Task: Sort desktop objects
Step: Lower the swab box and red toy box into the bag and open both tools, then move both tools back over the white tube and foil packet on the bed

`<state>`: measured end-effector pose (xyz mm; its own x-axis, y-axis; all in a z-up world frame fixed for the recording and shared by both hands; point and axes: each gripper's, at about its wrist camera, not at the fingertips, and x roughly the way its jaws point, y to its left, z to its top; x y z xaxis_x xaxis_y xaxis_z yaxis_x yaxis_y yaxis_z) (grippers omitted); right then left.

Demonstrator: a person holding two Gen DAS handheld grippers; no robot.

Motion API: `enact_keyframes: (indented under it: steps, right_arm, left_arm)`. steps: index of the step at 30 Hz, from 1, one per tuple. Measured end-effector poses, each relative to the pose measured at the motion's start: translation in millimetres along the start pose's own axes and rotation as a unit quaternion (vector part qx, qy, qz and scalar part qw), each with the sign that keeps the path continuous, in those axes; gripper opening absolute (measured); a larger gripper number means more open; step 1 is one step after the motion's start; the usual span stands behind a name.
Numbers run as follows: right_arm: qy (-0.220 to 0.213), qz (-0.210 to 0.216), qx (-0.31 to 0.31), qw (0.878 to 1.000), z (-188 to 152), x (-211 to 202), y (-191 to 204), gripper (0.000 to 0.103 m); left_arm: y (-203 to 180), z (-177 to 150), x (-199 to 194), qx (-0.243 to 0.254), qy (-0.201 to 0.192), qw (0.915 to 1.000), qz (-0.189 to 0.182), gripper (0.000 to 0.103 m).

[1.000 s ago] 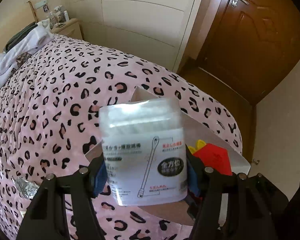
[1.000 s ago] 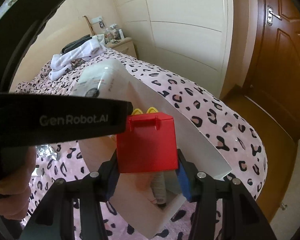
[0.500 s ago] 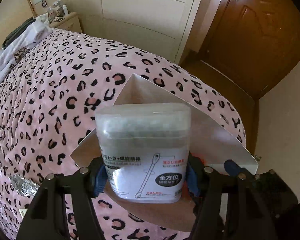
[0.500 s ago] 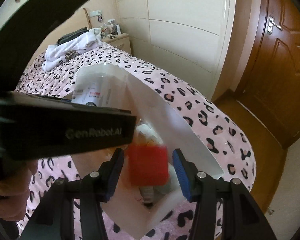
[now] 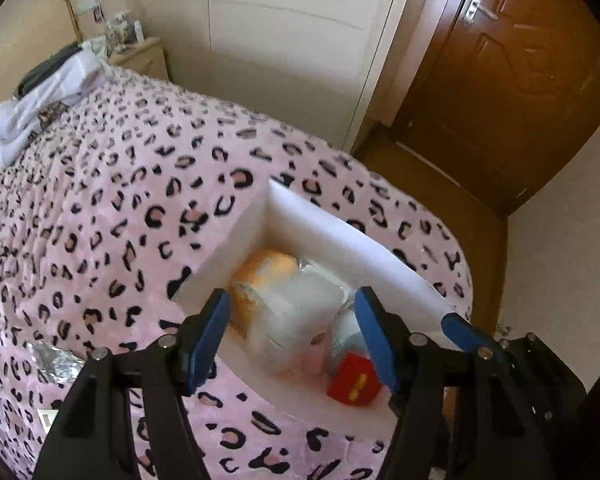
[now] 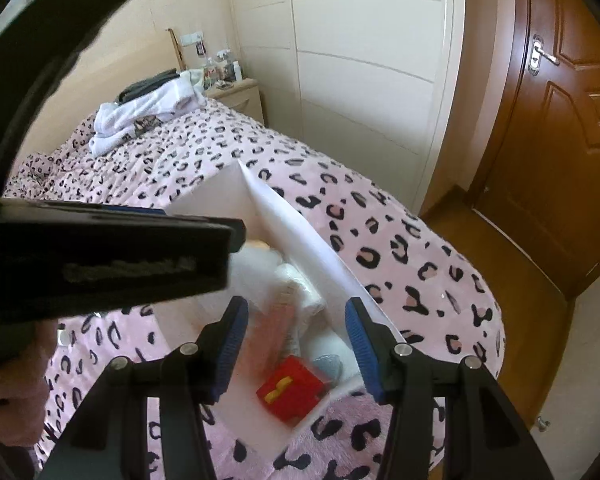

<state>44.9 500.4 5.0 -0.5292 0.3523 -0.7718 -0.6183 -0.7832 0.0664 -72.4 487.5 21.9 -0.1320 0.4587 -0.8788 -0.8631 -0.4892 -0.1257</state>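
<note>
Your left tool (image 5: 294, 334) hangs above the white box (image 5: 340, 236) w/ its blue pads (image 5: 210, 330) apart and the jaws opening; nothing is clamped between them. Directly below and beyond the pads, inside the box, lies the clear swab pack (image 5: 300, 312), blurred, resting against an orange-and-white packet (image 5: 260, 276) on the left-pad side. The red toy box (image 5: 354, 378) w/ yellow marks sits at the near end of the white box, just inside your right pad.

Your right tool (image 6: 296, 344) is also above the white box (image 6: 300, 224), jaws apart, not gripping anything. The red toy box (image 6: 290, 390) lies on the box floor below the gap between the pads, toward the near corner. A pinkish blurred item (image 6: 278, 320) and white packets (image 6: 296, 280) lie further ahead of the tool; what they are cannot be told.

The white box stands on the bed (image 5: 100, 220), which has a pink leopard-print cover. A crumpled foil piece (image 5: 54, 360) lies on the cover to the left of your left tool, well apart from the box. In the right wrist view the left tool's body (image 6: 100, 256) crosses the left half of the view, w/ your hand (image 6: 12, 392) on its grip.
</note>
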Motion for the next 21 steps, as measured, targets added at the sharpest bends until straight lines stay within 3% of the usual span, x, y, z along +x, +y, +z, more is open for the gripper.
enact_keyframes:
  steps: [6, 12, 17, 21]
  right_arm:
    - [-0.02, 0.011, 0.0, 1.0, 3, -29, 1, 0.052]
    - [-0.032, 0.044, -0.008, 0.998, 3, -60, 11, 0.052]
    - [-0.03, 0.073, -0.03, 0.996, -12, -72, 34, 0.052]
    - [-0.016, 0.096, -0.057, 0.994, -33, -72, 60, 0.052]
  left_arm:
    - [-1, -7, -46, 0.0, -0.024, 0.9997, -0.01, 0.069]
    - [11, -36, -93, -0.019, -0.052, 0.9984, 0.01, 0.07]
    - [43, -93, -127, -0.073, -0.079, 0.9929, 0.052, 0.075]
    - [84, -162, -142, -0.143, -0.085, 0.9796, 0.112, 0.075]
